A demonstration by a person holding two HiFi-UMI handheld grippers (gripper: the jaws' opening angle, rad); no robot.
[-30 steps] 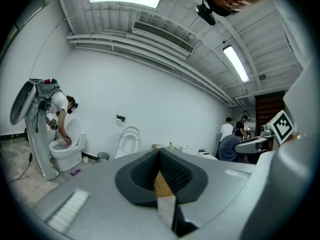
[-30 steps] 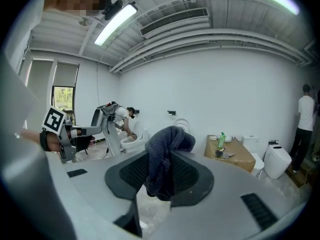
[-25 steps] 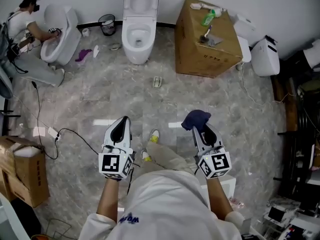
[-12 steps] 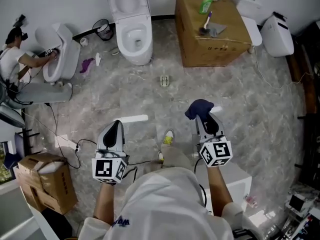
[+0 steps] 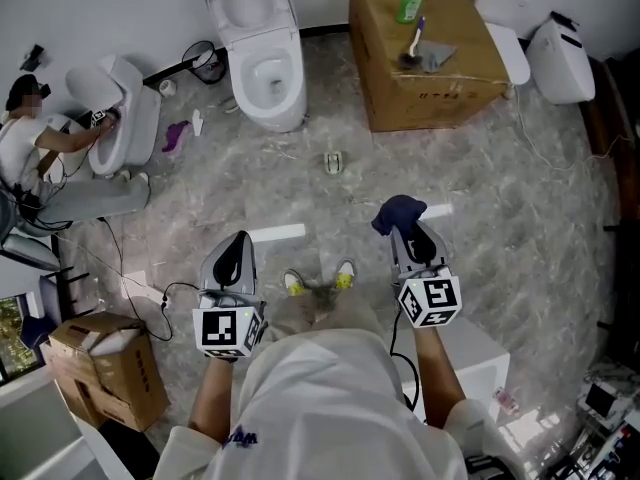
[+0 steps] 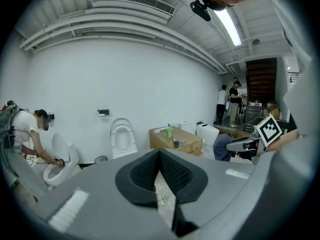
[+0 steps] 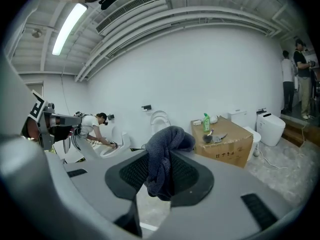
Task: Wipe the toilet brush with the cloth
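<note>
Head view: both forearms reached forward from torso, roughly parallel.
Left forearm point(image 5: 212, 400) bare, left gripper point(image 5: 243, 240) at 8 o'clock of frame centre, tips aimed 12 o'clock. Marker cube point(image 5: 229, 330) sat at its rear.
Left gripper view: jaws met at tips, nothing between.
Right forearm point(image 5: 438, 378) bare, right gripper point(image 5: 407, 233) at 4 o'clock, tips aimed 11 o'clock, slightly farther forward than left.
Right gripper view: jaws clamped on dark blue cloth point(image 7: 164, 159), bunched above pads, tail hanging below.

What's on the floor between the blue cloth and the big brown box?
Nothing. In the head view, only bare floor lies between the cloth in the right gripper and the cardboard box.
</note>
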